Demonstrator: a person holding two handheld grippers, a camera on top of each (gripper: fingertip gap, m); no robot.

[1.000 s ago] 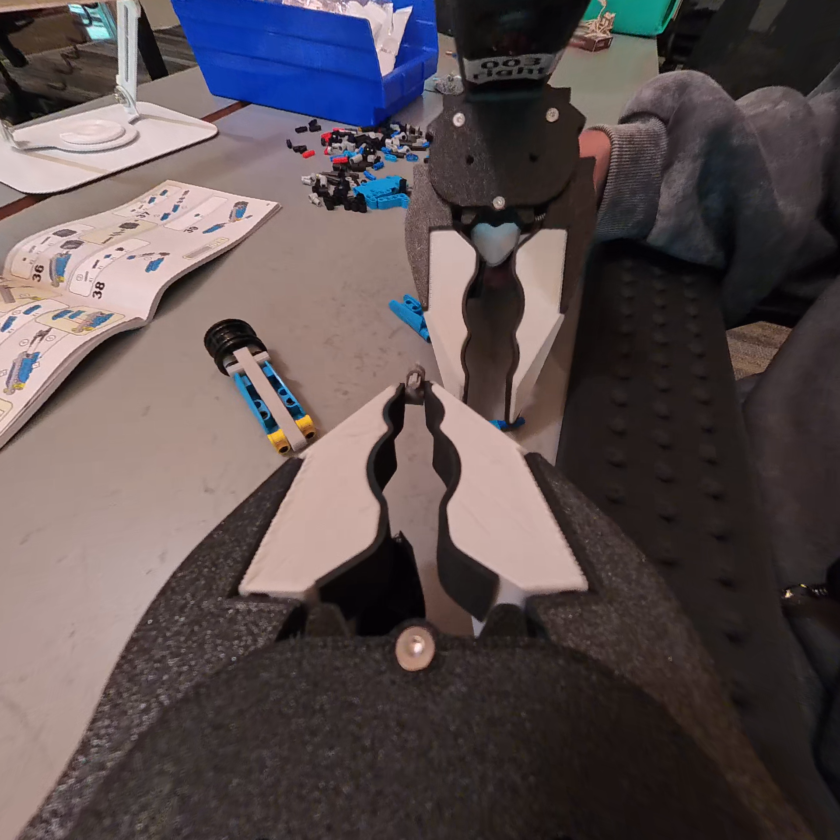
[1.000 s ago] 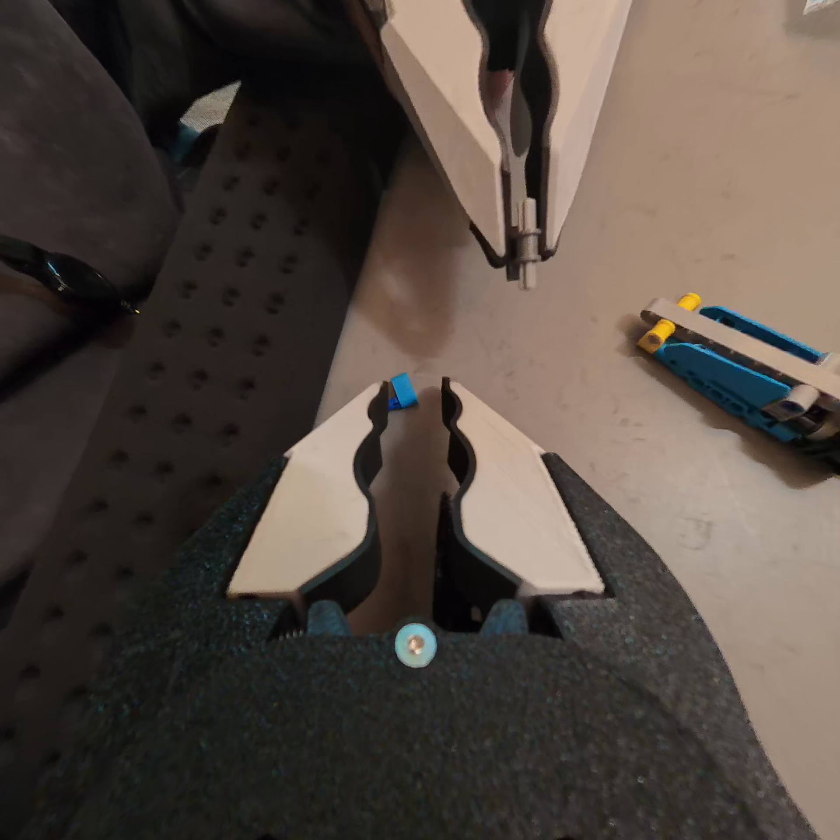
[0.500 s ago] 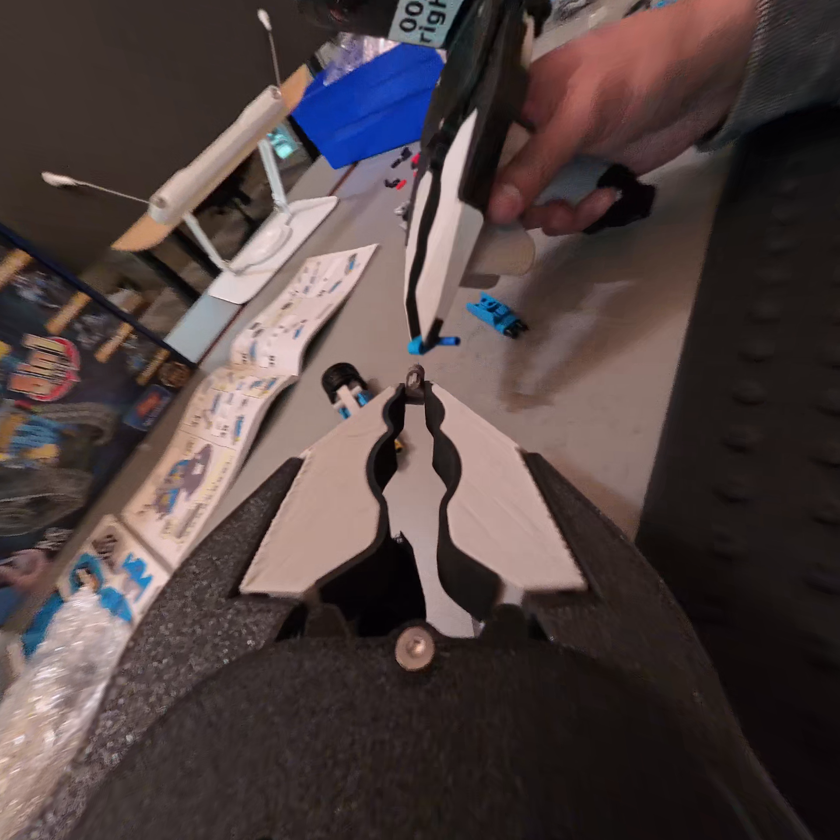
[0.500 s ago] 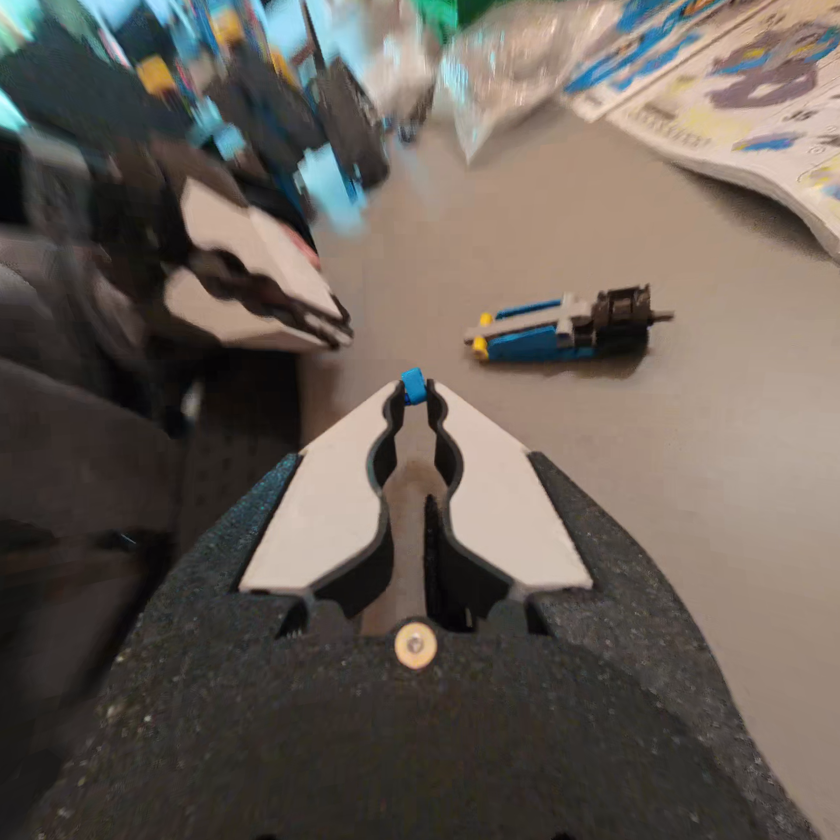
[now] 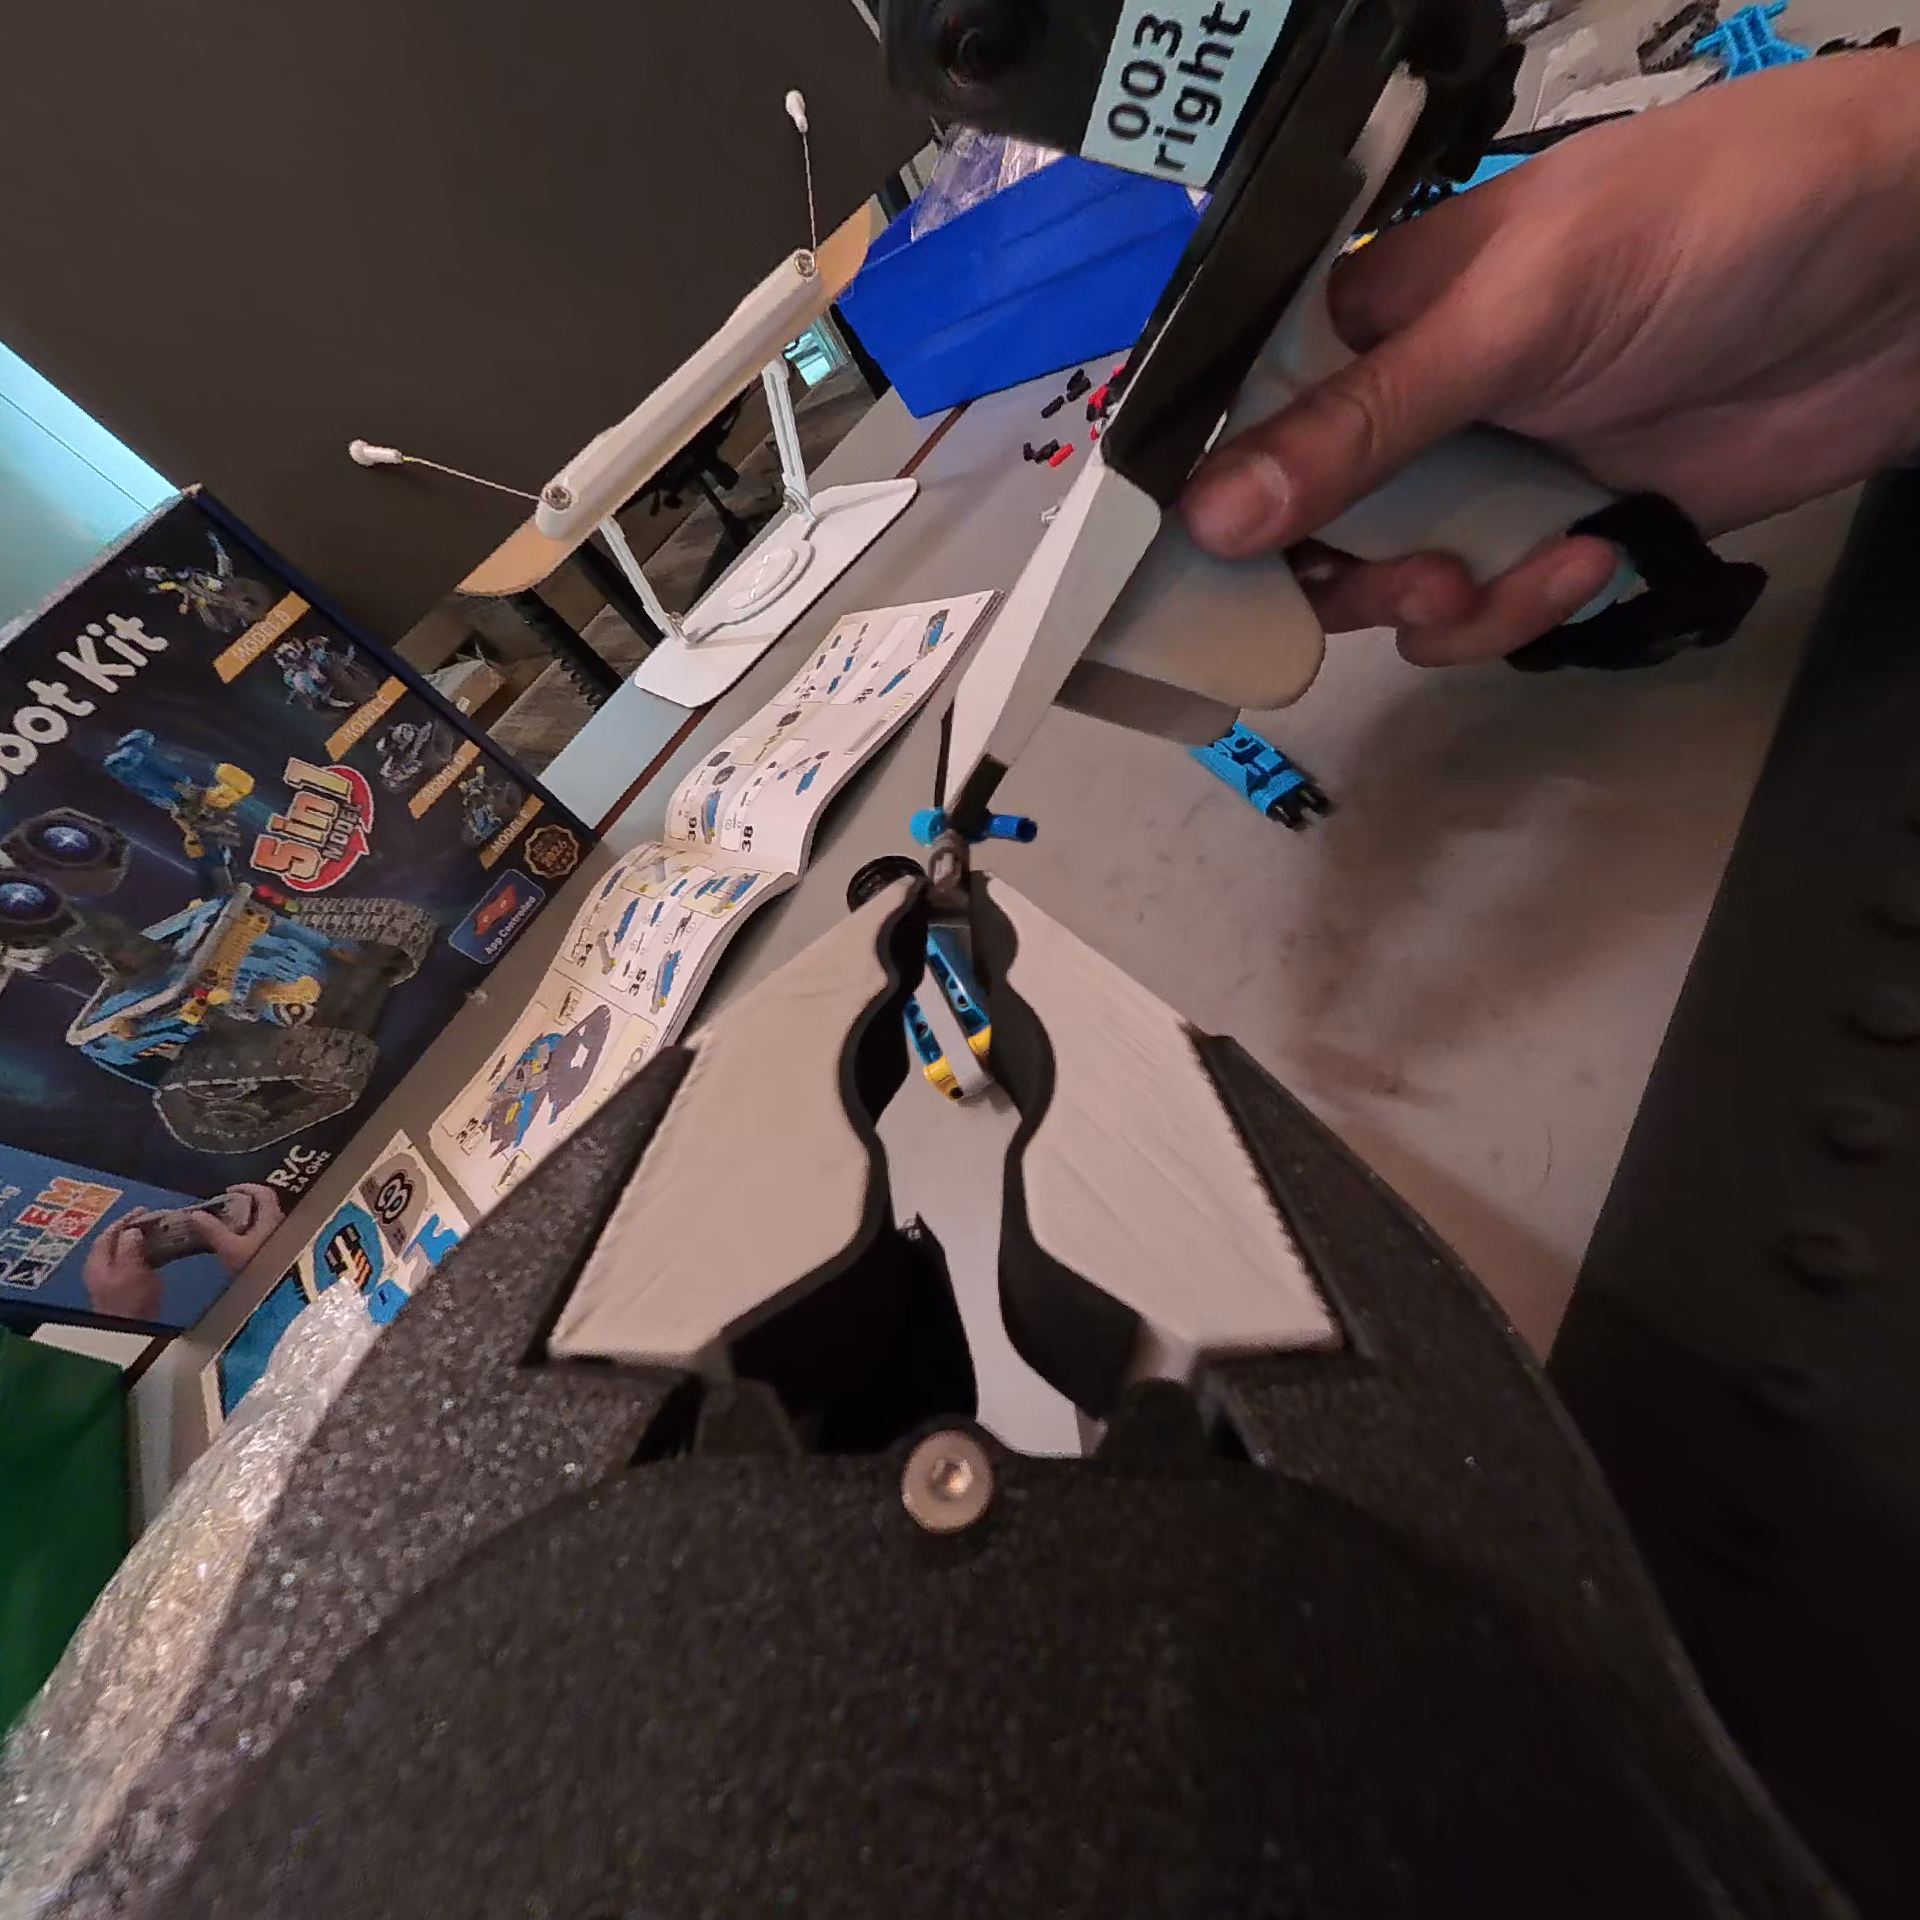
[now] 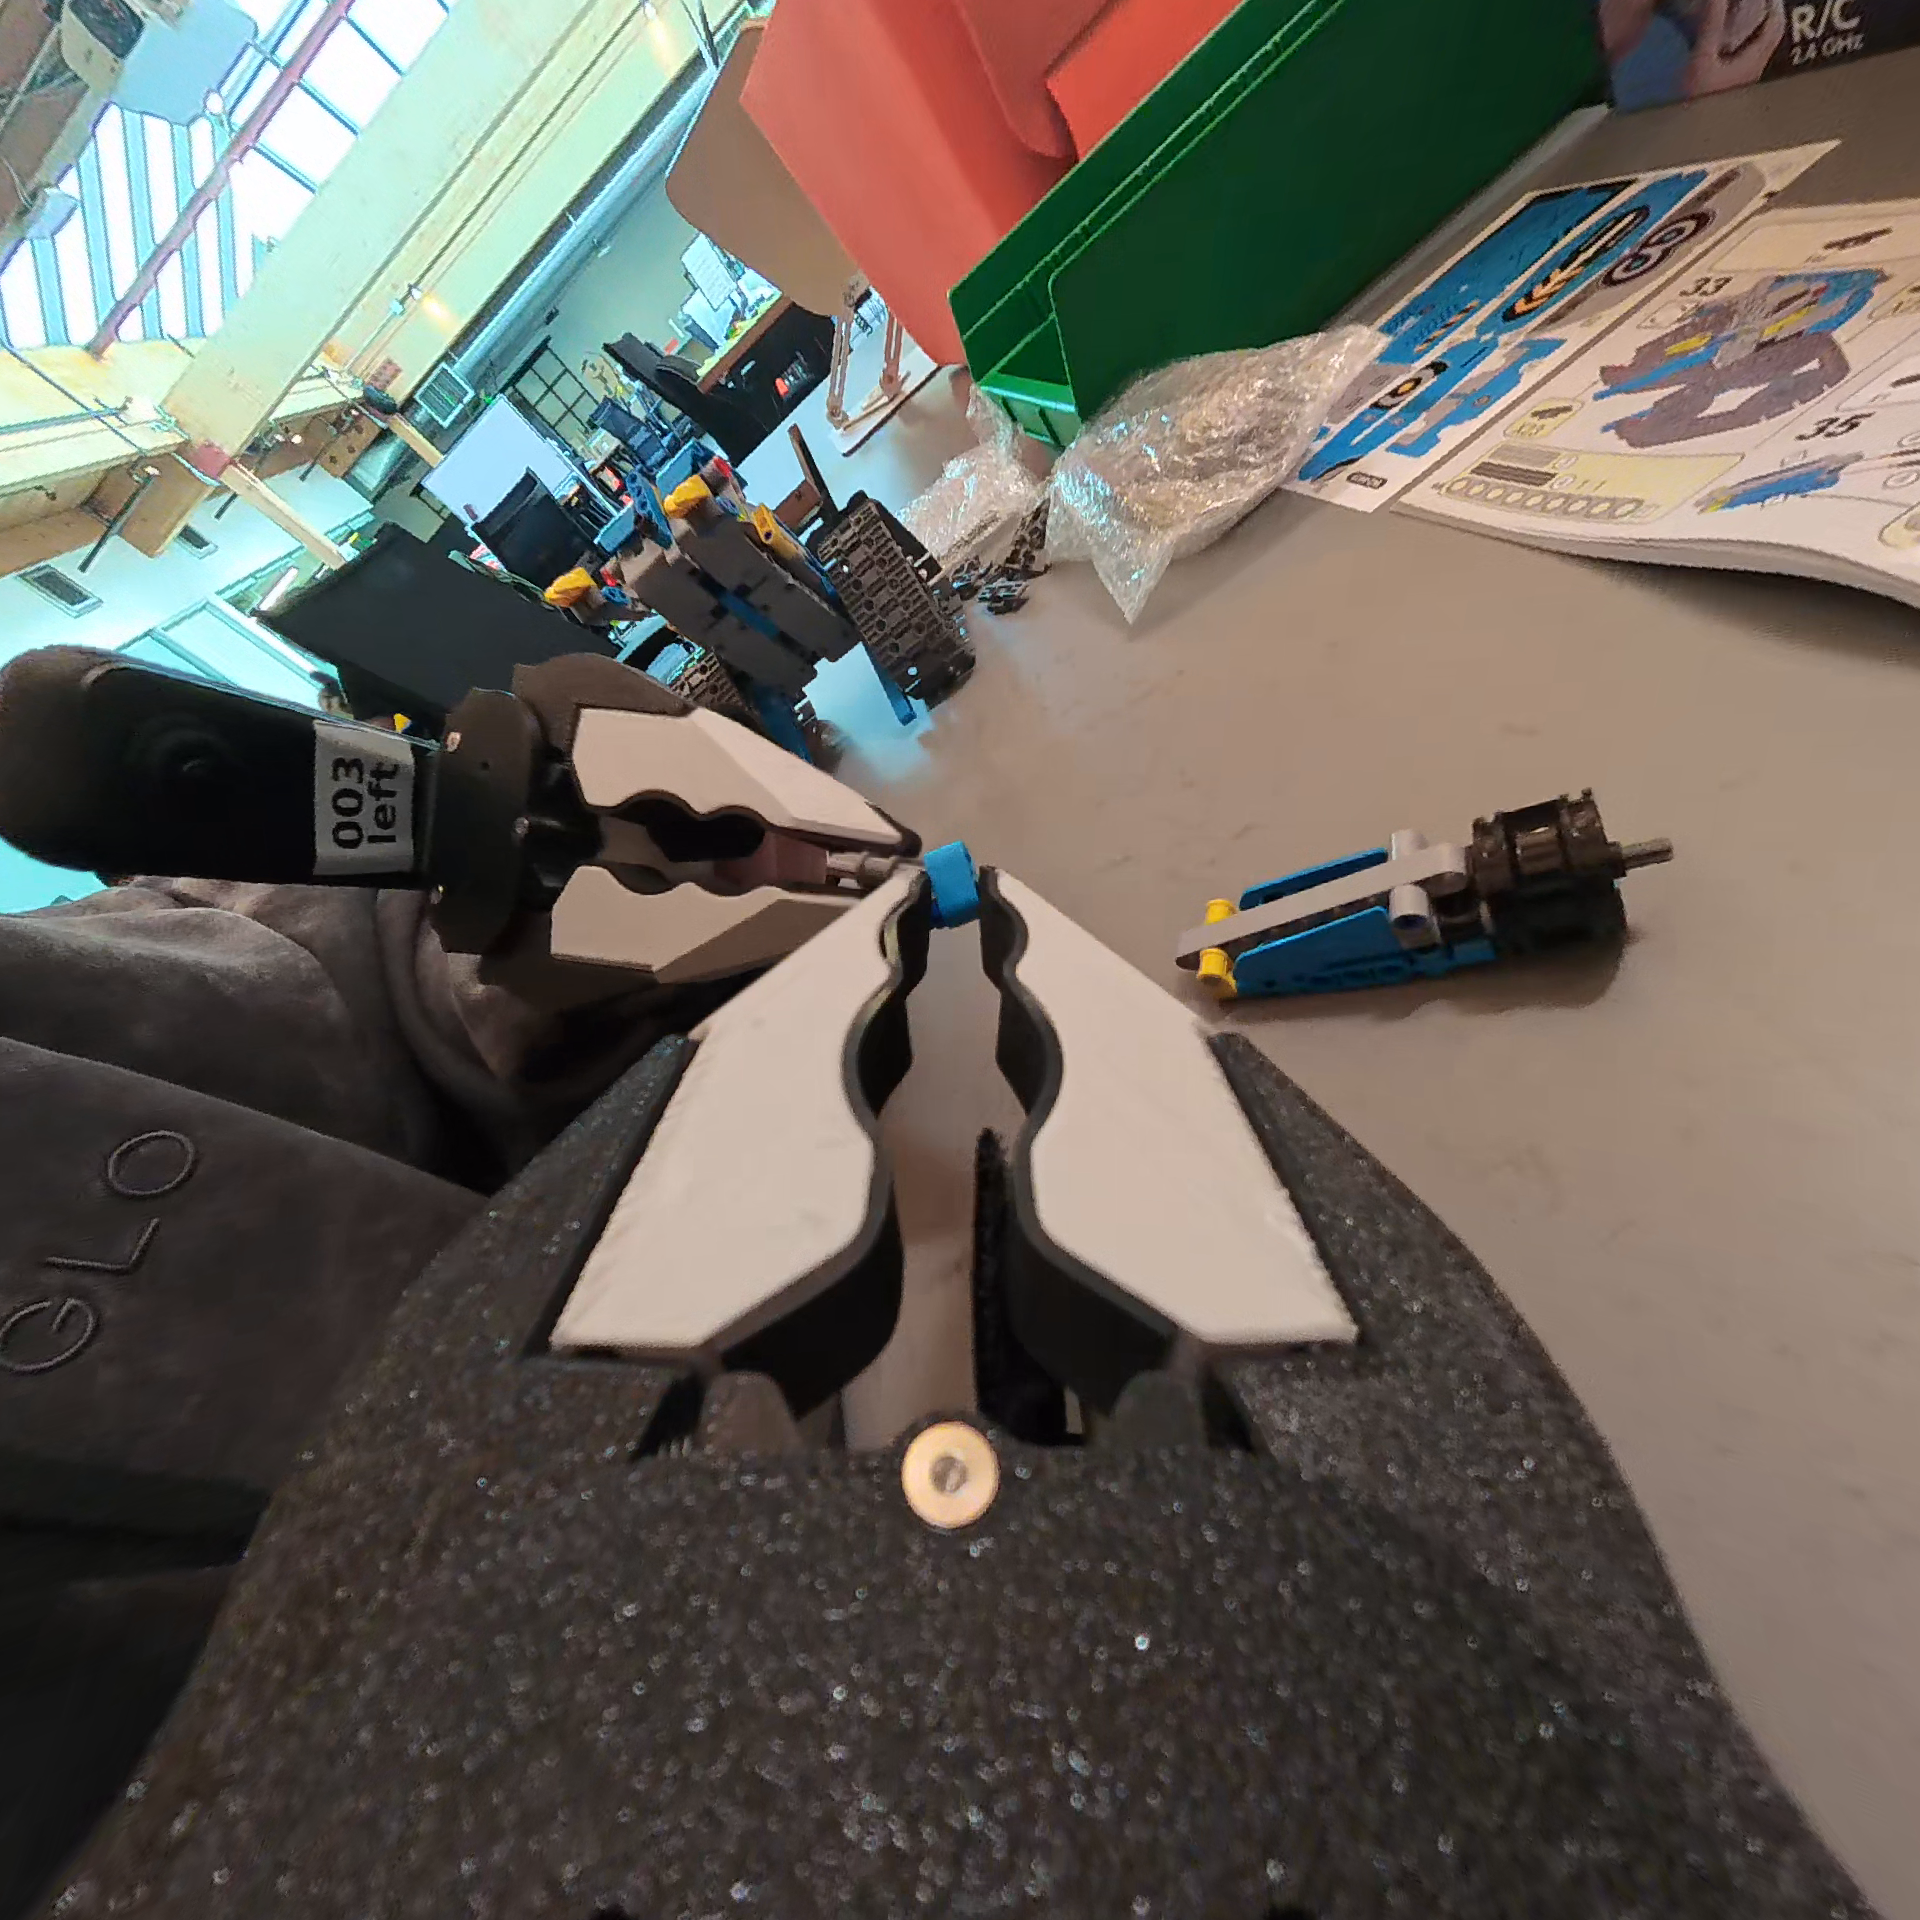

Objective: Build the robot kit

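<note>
While both grippers hang above the grey table (image 6: 1558, 1195), the two small parts they carry meet tip to tip. The left gripper (image 5: 943, 883) is pinched narrow on a thin grey pin (image 5: 943, 864) that pokes out past its tips. The right gripper (image 6: 951, 883) is clamped on a small blue connector (image 6: 951, 881), which in the left wrist view sits at twelve o'clock just above the pin, touching or nearly so. Both parts look like hard, light, smooth plastic: stiff, not fragile, but prone to twist or pop free, so a hold across the middle with the ends left bare seems best. At three o'clock in the right wrist view a blue and grey assembly (image 6: 1403, 925) lies flat, well apart; an open booklet (image 5: 758, 831) lies at ten o'clock from the left gripper.
</note>
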